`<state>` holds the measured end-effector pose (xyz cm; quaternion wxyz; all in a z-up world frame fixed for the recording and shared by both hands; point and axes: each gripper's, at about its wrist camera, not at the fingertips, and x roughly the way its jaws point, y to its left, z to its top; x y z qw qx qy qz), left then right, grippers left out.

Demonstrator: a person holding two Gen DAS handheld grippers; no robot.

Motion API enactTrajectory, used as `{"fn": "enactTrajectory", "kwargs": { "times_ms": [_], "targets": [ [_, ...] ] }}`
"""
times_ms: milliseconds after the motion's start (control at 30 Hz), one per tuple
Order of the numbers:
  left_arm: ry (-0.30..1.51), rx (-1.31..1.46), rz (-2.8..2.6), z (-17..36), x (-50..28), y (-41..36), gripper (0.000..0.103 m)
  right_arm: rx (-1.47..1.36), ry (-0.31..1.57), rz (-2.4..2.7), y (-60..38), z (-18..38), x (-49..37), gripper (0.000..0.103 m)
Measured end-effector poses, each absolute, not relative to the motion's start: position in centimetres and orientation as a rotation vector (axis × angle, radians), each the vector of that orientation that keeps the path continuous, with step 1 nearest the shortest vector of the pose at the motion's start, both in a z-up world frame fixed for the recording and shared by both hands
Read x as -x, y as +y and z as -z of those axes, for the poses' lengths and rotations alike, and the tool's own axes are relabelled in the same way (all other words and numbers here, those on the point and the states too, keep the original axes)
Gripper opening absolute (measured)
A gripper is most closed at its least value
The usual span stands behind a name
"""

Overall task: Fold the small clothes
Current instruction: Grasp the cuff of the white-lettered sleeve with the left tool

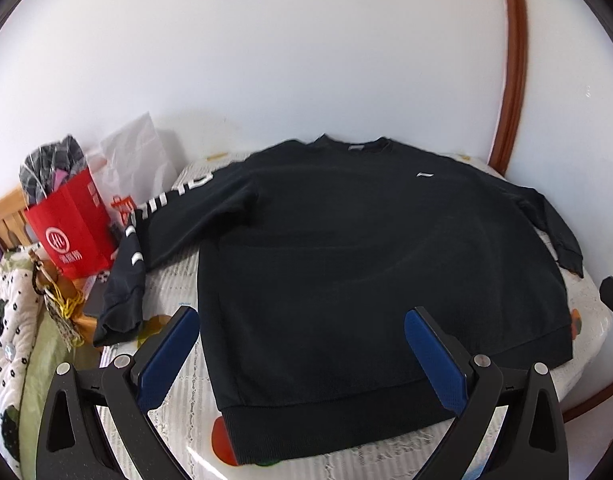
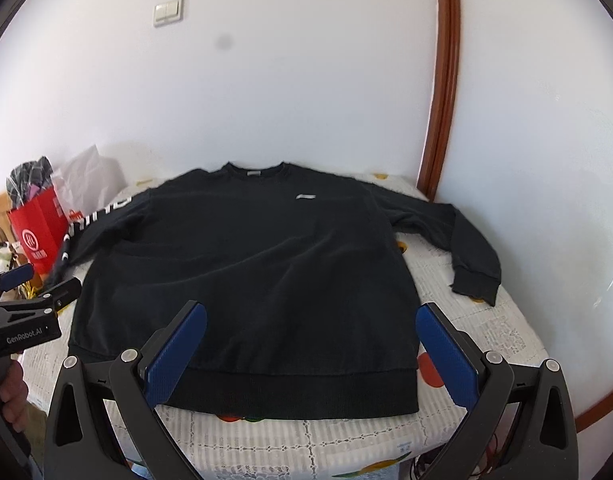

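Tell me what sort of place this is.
Probably a room in a home: a black sweatshirt lies spread on a cloth-covered table against a white wall with a light switch; a red shopping bag stands beside it.

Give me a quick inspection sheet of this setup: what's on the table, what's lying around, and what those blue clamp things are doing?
Surface: table under a white patterned cloth with fruit prints, set against a white wall.
Job's things: black sweatshirt laid flat, front up, collar toward the wall, both sleeves spread out; nothing folded yet.
Clutter: red paper bag stuffed with items, and a white plastic bag behind it, off the table's left end.
Grippers: left hand-held gripper open, above the hem; right hand-held gripper open, above the hem; neither holds cloth.
Cables: some dark wires below the table's near edge, unclear what they are.
Surroundings: wall switch, brown wooden door frame, a spotted quilt at the left.
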<state>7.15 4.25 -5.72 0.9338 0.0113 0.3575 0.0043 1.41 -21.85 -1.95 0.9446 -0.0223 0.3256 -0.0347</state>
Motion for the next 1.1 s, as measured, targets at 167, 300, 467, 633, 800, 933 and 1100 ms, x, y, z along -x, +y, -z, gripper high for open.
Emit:
{"fn": "enactTrajectory", "kwargs": {
  "times_ms": [167, 300, 467, 633, 800, 933, 1100],
  "targets": [
    [0.770, -0.014, -0.110, 7.9, -10.5, 8.1, 0.103, 0.005, 0.727, 0.056, -22.2, 4.4, -4.7, 0.103],
    [0.806, -0.014, -0.213, 9.6, -12.9, 11.7, 0.103, 0.000, 0.773, 0.056, -22.1, 6.3, -7.1, 0.103],
    [0.852, -0.067, -0.359, 12.0, -15.7, 15.9, 0.099, 0.004, 0.828, 0.064, -21.2, 8.7, -10.0, 0.103],
    [0.910, -0.100, -0.405, 14.6, -17.0, 17.8, 0.090, 0.024, 0.883, 0.067, -19.9, 10.7, -12.4, 0.103],
    [0.906, -0.072, -0.418, 15.5, -17.2, 18.9, 0.062, 0.048, 0.920, 0.069, -18.7, 12.1, -13.1, 0.103],
    [0.908, -0.050, -0.437, 15.5, -17.6, 20.3, 0.017, 0.068, 0.929, 0.074, -17.9, 12.5, -13.0, 0.103],
    [0.886, -0.040, -0.382, 13.4, -17.9, 20.3, 0.011, 0.054, 0.925, 0.073, -17.6, 12.6, -12.2, 0.103]
  ]
}}
